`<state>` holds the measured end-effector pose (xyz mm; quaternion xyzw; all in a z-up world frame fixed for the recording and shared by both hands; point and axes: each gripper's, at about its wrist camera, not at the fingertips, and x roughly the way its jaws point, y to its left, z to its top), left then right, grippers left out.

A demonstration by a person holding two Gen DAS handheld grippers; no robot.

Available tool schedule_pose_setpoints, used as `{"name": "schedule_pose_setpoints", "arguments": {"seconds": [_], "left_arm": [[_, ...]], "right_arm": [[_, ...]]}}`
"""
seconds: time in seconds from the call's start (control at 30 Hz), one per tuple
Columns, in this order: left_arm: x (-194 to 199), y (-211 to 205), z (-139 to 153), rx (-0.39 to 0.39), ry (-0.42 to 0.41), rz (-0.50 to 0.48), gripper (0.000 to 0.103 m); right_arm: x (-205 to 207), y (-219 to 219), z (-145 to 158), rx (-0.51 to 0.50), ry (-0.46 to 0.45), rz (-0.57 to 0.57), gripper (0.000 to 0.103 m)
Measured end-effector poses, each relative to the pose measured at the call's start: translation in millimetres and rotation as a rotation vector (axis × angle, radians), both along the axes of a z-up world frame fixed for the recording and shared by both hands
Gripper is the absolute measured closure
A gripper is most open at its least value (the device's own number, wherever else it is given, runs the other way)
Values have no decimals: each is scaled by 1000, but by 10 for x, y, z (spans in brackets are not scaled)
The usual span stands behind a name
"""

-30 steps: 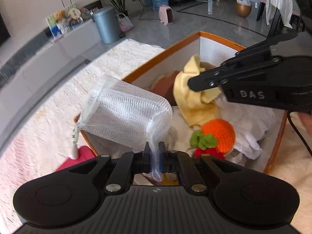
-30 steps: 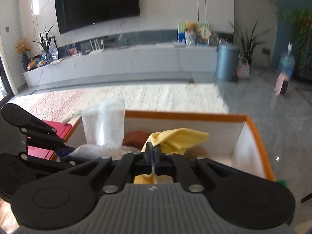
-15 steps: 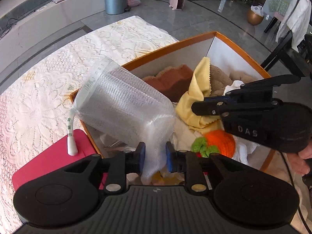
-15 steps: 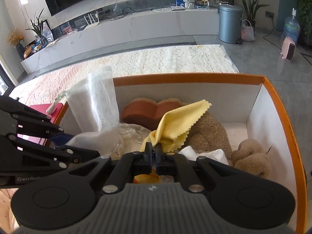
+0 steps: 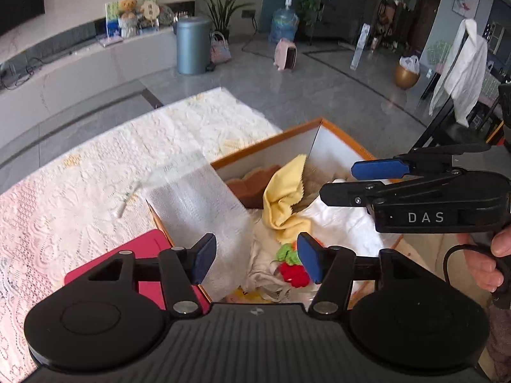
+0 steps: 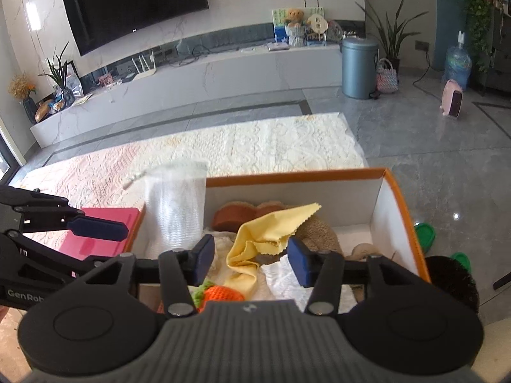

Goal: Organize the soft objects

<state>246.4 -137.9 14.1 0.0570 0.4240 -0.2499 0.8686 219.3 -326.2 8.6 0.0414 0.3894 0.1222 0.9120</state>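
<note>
Two hand-held grippers over an orange-rimmed box of soft things.

On the lace-covered tabletop (image 5: 95, 185), a red case (image 5: 140, 255) lies beside the box (image 6: 396, 198). A white mesh bag (image 5: 198, 210) stands at the box's left edge, free of the left hand-held gripper (image 5: 255, 260), whose jaws have just been opening. The yellow cloth (image 6: 271, 233) lies mid-box below the right hand-held gripper (image 6: 249, 258), likewise just spread, nothing pinched.
</note>
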Motion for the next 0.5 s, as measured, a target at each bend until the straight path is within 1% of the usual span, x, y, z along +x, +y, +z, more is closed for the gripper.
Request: {"name": "schedule_pose_setpoints", "arguments": {"seconds": [0.07,0.13,0.17,0.23,0.27,0.3,0.37,0.43,0.5], "left_arm": [[-109,29,145,-15,-41,14,34],[-226,62,286,-32,-93,29,34],[-293,82,360,-42,-121,36,34],[-415,102,484,-57,-177,49,35],[-481,112,545,-61,-206,58,35],[-536,114,593,-63,-232,68,35],[-656,127,679,-63,-290,91,35],[-784,138,727,-52,-367,106,35],[-902,145,750,-39,-435,121,29]], "right_arm": [[-93,-17,156,3,-19,-10,42],[-193,-22,300,3,-38,-19,41],[-251,-26,371,3,-49,-25,38],[-365,-31,496,8,-73,-30,34],[-436,-27,559,9,-85,-33,33],[-515,-24,623,11,-99,-37,33],[-664,-19,732,18,-134,-51,27],[-842,-16,836,22,-181,-85,26],[-1027,9,911,22,-228,-103,23]]}}
